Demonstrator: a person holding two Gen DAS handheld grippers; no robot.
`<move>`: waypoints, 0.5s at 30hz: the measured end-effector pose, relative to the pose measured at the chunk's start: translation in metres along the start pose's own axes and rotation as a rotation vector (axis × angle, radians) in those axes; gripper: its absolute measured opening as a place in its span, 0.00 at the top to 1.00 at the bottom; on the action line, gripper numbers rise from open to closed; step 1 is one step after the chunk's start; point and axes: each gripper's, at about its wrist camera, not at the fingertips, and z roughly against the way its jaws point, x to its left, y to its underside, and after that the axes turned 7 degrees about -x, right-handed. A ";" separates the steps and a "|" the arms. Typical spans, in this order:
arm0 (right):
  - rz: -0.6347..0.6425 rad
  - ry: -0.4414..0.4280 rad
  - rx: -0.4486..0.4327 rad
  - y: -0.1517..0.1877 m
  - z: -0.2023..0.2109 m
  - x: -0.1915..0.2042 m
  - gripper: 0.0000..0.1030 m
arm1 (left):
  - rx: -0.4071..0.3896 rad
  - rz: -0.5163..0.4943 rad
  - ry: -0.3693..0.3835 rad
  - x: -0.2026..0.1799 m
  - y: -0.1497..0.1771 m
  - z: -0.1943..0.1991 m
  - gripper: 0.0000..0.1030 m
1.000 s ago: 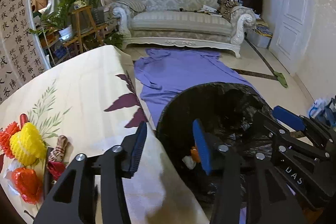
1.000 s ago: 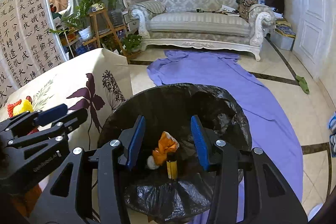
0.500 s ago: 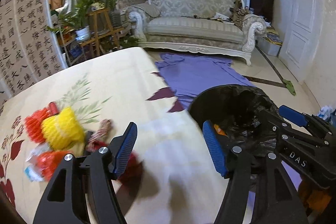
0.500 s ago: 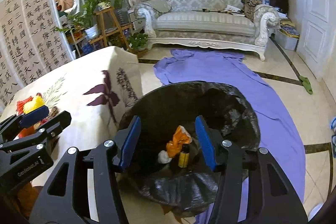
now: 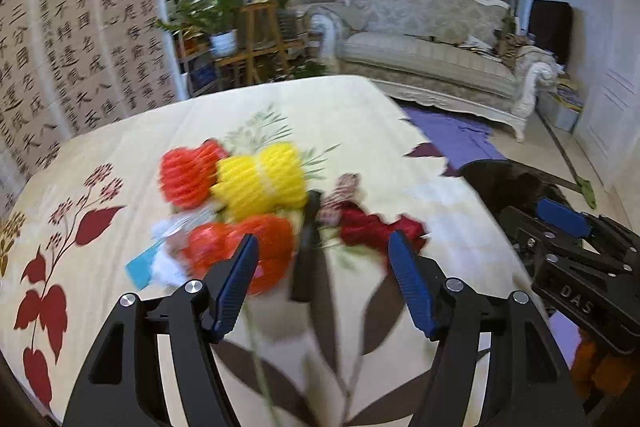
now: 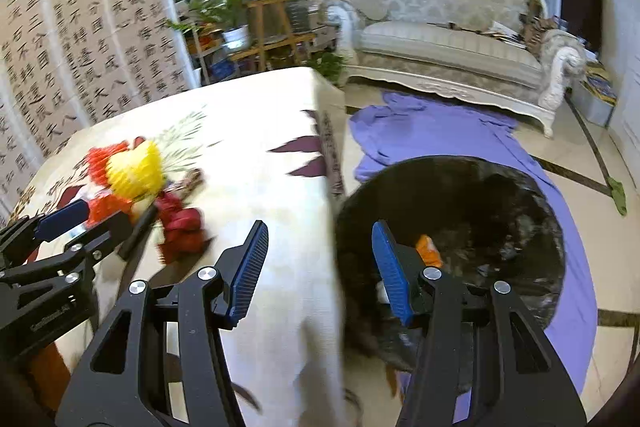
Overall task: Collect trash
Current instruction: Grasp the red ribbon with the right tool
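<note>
Trash pile (image 5: 248, 211) lying just ahead of left gripper (image 5: 322, 281).
Both grippers gaping, gripping nothing; right gripper (image 6: 320, 267) hanging beside bin (image 6: 480, 227).

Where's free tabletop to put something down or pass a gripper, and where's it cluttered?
Free: the strip of tablecloth between the red wrapper and the edge by the trash bin, and the far end toward the sofa. Crowded: left-centre, where red and yellow foam nets, wrappers and a black stick bunch together.
</note>
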 end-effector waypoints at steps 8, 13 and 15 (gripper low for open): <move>0.042 -0.046 0.017 0.000 -0.003 0.029 0.49 | 0.015 0.054 -0.060 0.034 0.014 0.004 0.36; 0.068 -0.080 0.033 0.000 -0.010 0.048 0.49 | 0.039 0.085 -0.095 0.055 0.024 0.005 0.36; 0.083 -0.099 0.041 0.000 -0.015 0.056 0.49 | 0.046 0.097 -0.108 0.063 0.027 0.006 0.36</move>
